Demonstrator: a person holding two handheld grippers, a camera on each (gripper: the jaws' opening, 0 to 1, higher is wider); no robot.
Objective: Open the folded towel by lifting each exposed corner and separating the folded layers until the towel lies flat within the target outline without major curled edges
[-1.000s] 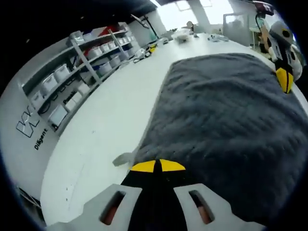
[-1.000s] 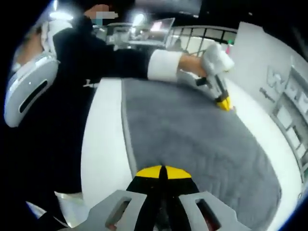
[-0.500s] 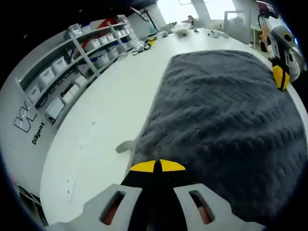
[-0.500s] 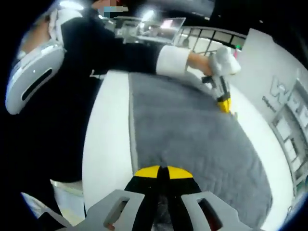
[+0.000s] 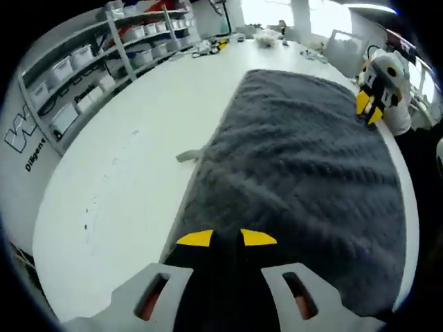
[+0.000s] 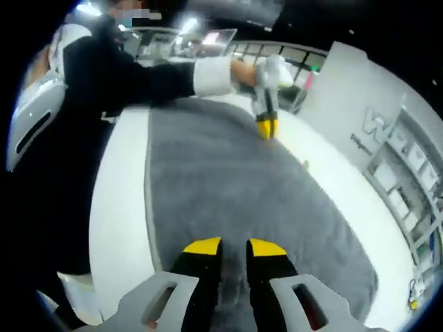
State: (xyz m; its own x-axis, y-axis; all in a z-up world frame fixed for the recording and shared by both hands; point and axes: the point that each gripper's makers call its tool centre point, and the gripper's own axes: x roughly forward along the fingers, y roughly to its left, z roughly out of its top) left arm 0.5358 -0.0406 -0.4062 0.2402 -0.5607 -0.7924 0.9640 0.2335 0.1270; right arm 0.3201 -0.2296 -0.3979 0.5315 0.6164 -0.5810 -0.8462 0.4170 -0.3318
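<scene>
A dark grey towel [image 5: 304,173] lies spread flat on the white table [image 5: 118,180], with a small white tag [image 5: 187,156] sticking out at its left edge. My left gripper [image 5: 227,238] is open above the towel's near corner, its yellow tips slightly apart. The right gripper [image 5: 370,107] shows at the towel's far right edge. In the right gripper view the towel [image 6: 235,187] runs away from my right gripper [image 6: 234,247], which is open over the near edge. A hand with a white cuff holds the left gripper [image 6: 266,126] at the far corner.
Shelves with white bins [image 5: 69,76] stand beyond the table's left side. Small items [image 5: 266,38] lie at the table's far end. The person's dark sleeve [image 6: 124,76] reaches across over the towel. A white wall with lettering [image 6: 381,128] stands on the right.
Both grippers were shut at the towel's edge; now both sets of jaws stand apart and have let go. Both cameras have shifted, and the left gripper looks lifted a little off the towel.
</scene>
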